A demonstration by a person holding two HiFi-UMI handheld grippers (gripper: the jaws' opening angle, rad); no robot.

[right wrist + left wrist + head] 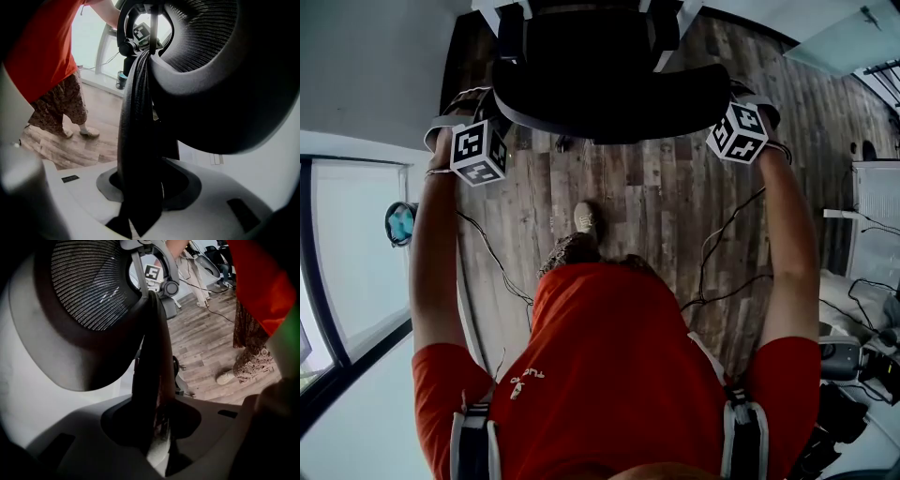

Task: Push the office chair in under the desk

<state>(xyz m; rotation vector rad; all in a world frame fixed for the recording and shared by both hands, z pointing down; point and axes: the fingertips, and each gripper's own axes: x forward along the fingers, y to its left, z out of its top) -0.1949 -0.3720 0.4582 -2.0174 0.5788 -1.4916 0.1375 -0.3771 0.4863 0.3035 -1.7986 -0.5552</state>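
The black office chair (609, 75) stands at the top of the head view, seen from above, with white frame parts (675, 14) just beyond it. My left gripper (485, 117) holds the left edge of the backrest and my right gripper (733, 98) holds the right edge. In the left gripper view the dark backrest rim (152, 357) runs down between the jaws of the left gripper (157, 427), under the mesh headrest (89, 287). The right gripper (140, 187) is clamped on the rim (136, 122) in the same way. I cannot make out the desk itself.
Cables (712, 253) trail over the wooden floor (656, 206) by the person's foot (586, 220). A glass wall (356, 244) runs along the left, with a teal object (398, 223) at its base. Equipment and more cables (853, 356) crowd the right.
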